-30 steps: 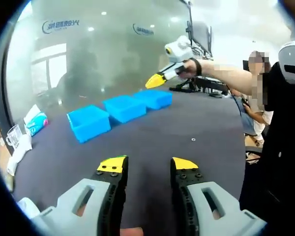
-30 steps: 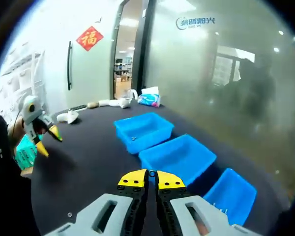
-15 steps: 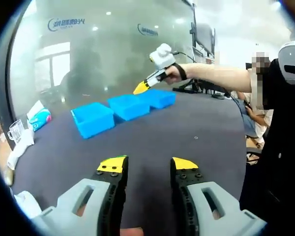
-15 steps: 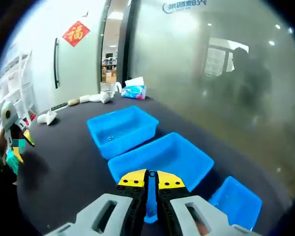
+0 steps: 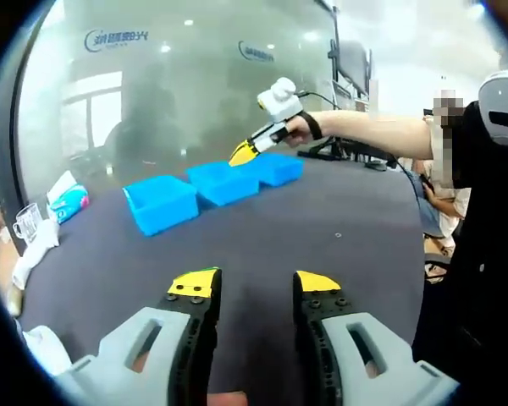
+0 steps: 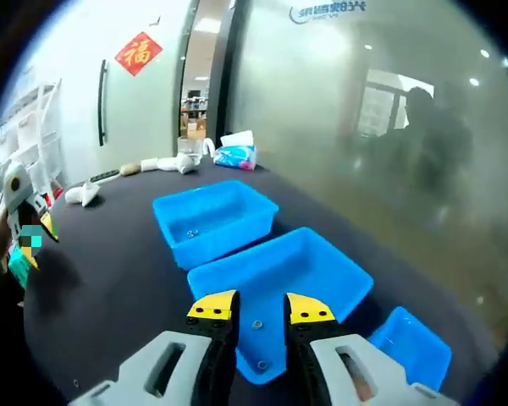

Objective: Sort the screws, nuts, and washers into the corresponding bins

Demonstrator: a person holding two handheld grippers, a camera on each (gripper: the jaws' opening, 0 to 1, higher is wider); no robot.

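The middle bin [image 6: 279, 292] now has two small pieces of hardware lying on its blue floor, one [image 6: 256, 324] just ahead of the right gripper [image 6: 262, 308] and another [image 6: 261, 365] nearer the front wall; I cannot tell whether they are nuts or washers. Half a second ago that gripper's yellow-tipped jaws were pressed together over this bin; now they stand apart with nothing between them, so my reading is that it has just let a piece drop. From the left gripper view the same gripper [image 5: 243, 153] hangs on the person's outstretched arm right above the row of three bins.

The far bin [image 6: 213, 218] already holds a few tiny specks. The near bin [image 6: 411, 347] is partly cut off, and its contents are too small to make out.

The left gripper [image 5: 252, 286] hovers over the dark table [image 5: 322, 211], jaws open and empty, well back from the bins. One small piece [image 5: 338, 235] lies loose on the table off to its right, so sorting is not finished; that piece looks like the next pick.

At the table's far end sit a tissue pack [image 6: 235, 156] and a glass [image 5: 24, 228].
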